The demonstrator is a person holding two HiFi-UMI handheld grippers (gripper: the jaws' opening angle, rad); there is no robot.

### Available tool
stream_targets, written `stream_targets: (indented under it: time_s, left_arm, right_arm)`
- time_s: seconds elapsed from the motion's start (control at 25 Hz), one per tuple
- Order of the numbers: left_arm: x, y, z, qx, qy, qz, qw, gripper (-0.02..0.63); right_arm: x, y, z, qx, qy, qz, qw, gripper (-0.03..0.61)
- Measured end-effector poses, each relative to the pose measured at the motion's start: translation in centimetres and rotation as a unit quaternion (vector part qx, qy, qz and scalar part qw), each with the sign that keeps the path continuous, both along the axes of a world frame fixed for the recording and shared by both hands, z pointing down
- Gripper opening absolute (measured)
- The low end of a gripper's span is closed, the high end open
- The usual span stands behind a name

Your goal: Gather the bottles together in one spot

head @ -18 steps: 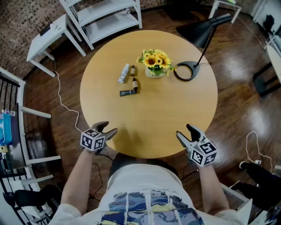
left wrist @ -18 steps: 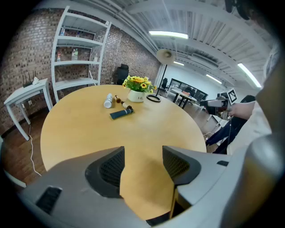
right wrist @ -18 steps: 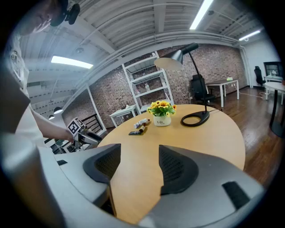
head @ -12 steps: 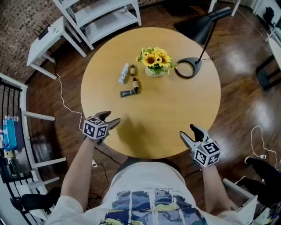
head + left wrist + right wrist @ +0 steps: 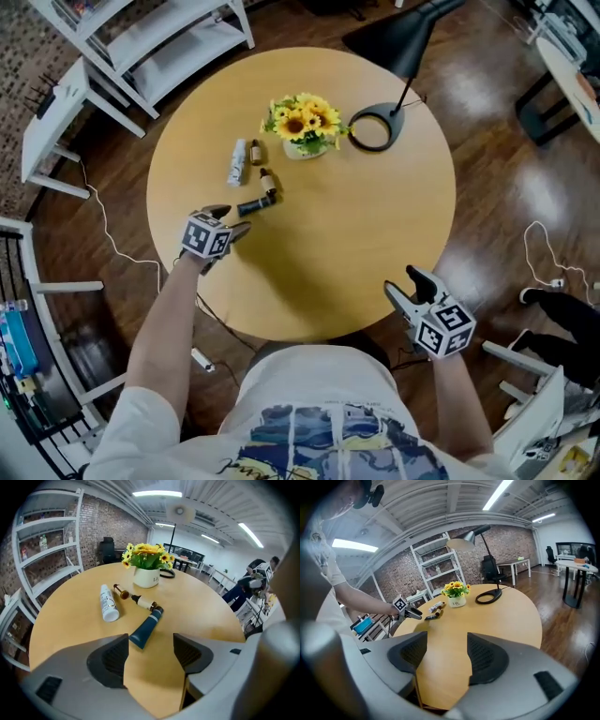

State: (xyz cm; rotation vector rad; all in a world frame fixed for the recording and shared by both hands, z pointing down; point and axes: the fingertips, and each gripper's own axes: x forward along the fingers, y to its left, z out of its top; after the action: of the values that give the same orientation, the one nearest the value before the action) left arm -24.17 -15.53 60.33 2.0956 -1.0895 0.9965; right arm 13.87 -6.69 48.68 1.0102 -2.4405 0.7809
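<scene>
head view: the left claw (image 5: pixel 232 219) has come forward from the near edge of the desk (image 5: pixel 356 216), jaws apart and empty, just short of the dark blue tube (image 5: pixel 251 206) lying beside the white bottle (image 5: pixel 237 161) near the flowers (image 5: pixel 300 117). right claw (image 5: pixel 405 286) stays back, also apart. a first pickup looks close.

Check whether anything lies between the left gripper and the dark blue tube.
Nothing visible does. The left gripper, jaws open and empty, faces the dark blue tube across bare table.
</scene>
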Motion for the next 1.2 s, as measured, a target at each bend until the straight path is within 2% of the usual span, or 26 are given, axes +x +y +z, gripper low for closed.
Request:
stream_targets:
  time_s: [0.16,0.32,0.44,0.56,0.68,0.8,1.04,1.2]
  left_arm:
    - [-0.1,-1.9,1.7,-0.005,-0.014,0.055,0.9984,0.275]
    - [0.0,-2.7,3.9,-0.02,-0.033,0.115,0.9926,0.275]
    - [-0.2,-3.1,4.9,-0.018,-0.043,0.144,0.9885,0.275]
    - [-0.7,-3.7,4.7,-0.008,-0.045,0.153,0.9871,0.226]
    - [-0.2,-3.2,4.7,0.002,-0.062,0.192,0.9795,0.192]
    - [0.1,-3.1,4.7,0.013,-0.088,0.226,0.97,0.181]
    - [0.2,-2.8,2.8,0.038,-0.103,0.24,0.9646,0.172]
    - [0.6,-2.2,1.4,0.055,-0.134,0.283,0.9482,0.17]
  right_arm:
    - [-1.1,1.2,-0.5,-0.003,0.012,0.026,1.0,0.293]
    - [-1.7,2.6,-1.2,-0.003,0.023,0.053,0.998,0.293]
    - [-1.9,3.8,-1.1,-0.008,0.027,0.071,0.997,0.293]
    - [-1.9,5.0,-0.7,-0.018,0.027,0.086,0.996,0.293]
    - [-1.9,6.1,-0.2,-0.028,0.029,0.098,0.994,0.293]
    - [-2.3,6.3,0.0,-0.031,0.029,0.098,0.994,0.293]
    - [-3.6,5.2,-0.4,-0.021,0.023,0.079,0.996,0.293]
    - [-4.5,4.3,-0.1,-0.012,0.023,0.055,0.998,0.293]
